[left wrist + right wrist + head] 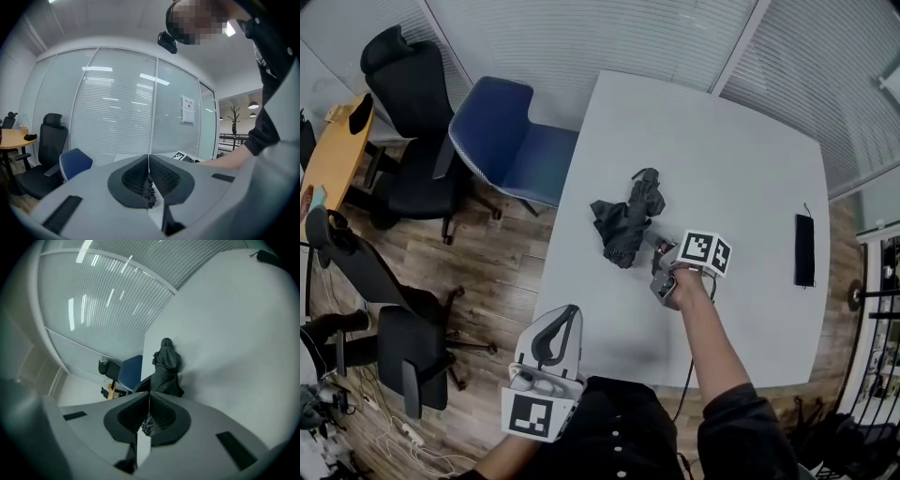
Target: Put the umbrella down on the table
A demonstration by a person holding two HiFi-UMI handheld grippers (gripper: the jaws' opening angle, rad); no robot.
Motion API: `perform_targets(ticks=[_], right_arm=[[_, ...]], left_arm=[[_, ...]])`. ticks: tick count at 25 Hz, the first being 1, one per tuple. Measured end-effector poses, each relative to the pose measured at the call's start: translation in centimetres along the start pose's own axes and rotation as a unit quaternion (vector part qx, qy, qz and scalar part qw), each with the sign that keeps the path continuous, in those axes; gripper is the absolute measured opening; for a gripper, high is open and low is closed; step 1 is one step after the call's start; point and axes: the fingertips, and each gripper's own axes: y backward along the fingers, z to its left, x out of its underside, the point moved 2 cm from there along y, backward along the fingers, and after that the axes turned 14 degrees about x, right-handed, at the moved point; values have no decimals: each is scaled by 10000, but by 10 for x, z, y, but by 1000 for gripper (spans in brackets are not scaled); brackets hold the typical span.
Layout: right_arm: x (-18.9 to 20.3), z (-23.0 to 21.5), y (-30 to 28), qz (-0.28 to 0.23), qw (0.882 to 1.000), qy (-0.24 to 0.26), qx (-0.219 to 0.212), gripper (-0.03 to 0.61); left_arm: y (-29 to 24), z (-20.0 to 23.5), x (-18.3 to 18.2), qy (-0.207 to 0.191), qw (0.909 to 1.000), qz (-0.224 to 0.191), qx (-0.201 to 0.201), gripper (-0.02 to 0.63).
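One broad white table, smooth, matt and square-cornered, fills most of the head view. It stands on a floor of brown wood-grain planks, with a wall of glass and fine horizontal blinds behind it. Next in size we find a blue chair with a padded, rounded shell, drawn up at the table's left edge, and black office chairs on star bases beyond it. Near the middle of the tabletop lies the umbrella: folded but loose, its black fabric crumpled into soft pleats, resting on the surface with nothing gripping it. Our right gripper hovers just beside its near end, its grey plastic jaws with ribbed dark pads pressed together and empty; we cannot tell whether the tips touch the fabric. Our left gripper hangs by the table's near-left corner, its jaws likewise closed on nothing. Smallest, a slim black rectangular strip lies flat near the table's right edge
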Motion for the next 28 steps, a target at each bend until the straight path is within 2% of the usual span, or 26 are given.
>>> perform_targets(ticks=[2, 7, 12, 16, 18, 24, 28], right_arm=[[0, 11, 11, -188, 9995, 204, -155, 32], [3, 33, 43, -764, 9933, 841, -233, 29], [6, 52, 86, -1589, 9734, 1643, -138, 29], [12, 66, 127, -2281, 9466, 2277, -21, 28], [16, 72, 150, -2631, 9313, 2516, 95, 28], [27, 97, 231, -3878, 8702, 3030, 218, 28], [43, 111, 274, -4391, 8427, 3116, 49, 28]], left_arm=[[5, -3, -4, -42, 10000, -38, 25, 18], [18, -10, -14, -139, 9996, -215, 95, 18], [33, -15, -27, -280, 9987, -415, 138, 18], [45, -13, -37, -387, 9976, -565, 90, 18], [51, -10, -44, -574, 9962, -649, 65, 18], [60, -8, -57, -764, 9934, -846, 122, 18], [70, -3, -64, -724, 9932, -908, 86, 18]])
